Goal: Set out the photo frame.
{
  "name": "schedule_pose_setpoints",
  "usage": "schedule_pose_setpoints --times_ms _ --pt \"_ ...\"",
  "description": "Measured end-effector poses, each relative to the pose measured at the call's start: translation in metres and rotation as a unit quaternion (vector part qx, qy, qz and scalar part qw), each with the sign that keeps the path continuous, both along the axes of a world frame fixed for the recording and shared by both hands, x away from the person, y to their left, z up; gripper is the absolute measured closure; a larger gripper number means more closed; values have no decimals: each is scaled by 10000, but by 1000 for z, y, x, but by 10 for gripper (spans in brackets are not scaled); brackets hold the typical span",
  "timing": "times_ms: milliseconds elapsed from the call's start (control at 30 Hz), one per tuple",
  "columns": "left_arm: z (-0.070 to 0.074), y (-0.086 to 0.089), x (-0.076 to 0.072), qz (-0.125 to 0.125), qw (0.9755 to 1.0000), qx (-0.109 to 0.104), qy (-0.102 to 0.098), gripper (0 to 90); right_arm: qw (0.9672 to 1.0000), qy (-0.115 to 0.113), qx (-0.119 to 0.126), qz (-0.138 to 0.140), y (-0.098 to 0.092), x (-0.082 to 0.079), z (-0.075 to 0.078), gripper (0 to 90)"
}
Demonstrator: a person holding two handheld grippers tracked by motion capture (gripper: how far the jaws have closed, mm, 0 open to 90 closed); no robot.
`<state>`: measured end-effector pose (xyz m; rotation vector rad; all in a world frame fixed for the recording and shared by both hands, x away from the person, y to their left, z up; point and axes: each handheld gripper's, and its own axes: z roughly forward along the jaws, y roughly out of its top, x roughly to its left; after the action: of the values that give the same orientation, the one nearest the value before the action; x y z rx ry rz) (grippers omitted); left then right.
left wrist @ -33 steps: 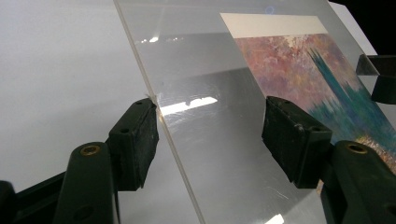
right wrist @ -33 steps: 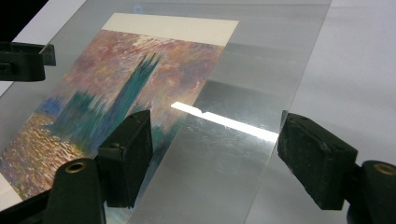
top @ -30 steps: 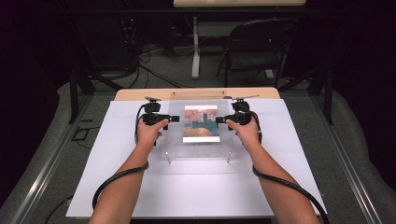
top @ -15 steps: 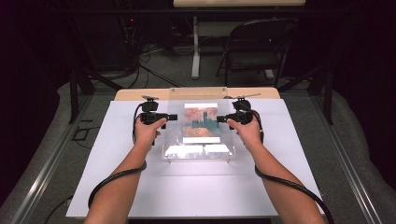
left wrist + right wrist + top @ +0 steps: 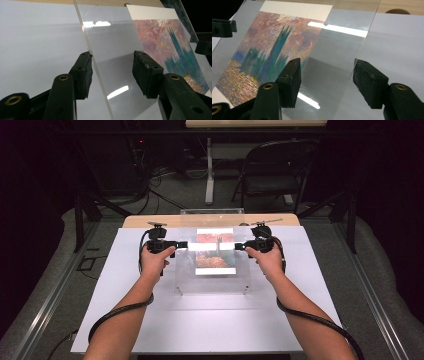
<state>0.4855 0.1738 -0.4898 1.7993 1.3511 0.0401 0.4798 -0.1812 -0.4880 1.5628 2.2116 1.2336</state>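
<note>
Straddled opposite side edges of the clear, rigid acrylic sheet (image 5: pixel 212 270) over the painted print (image 5: pixel 215 252) on the white table (image 5: pixel 125 320): left gripper (image 5: pixel 112 72) and right gripper (image 5: pixel 327 82) closing, jaws not yet pinching (slick, scratch-prone; best held by edges).

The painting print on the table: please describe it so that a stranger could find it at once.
On the white table, a clear plastic sheet lies in the middle, between the left claw and the right claw. The painting print is at that sheet: pink sky, dark teal towers, white borders, the one colourful thing there.
</note>
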Motion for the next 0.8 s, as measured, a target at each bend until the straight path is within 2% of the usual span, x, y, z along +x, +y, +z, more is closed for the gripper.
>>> schedule_pose_setpoints --times_ms 300,800 --pt "10 3 -10 -47 9999 -6 -138 539 9999 -133 -14 78 -4 -9 10 453" --pt "27 6 -30 -111 9993 -28 -369 596 9991 -395 153 51 -12 -30 24 553"
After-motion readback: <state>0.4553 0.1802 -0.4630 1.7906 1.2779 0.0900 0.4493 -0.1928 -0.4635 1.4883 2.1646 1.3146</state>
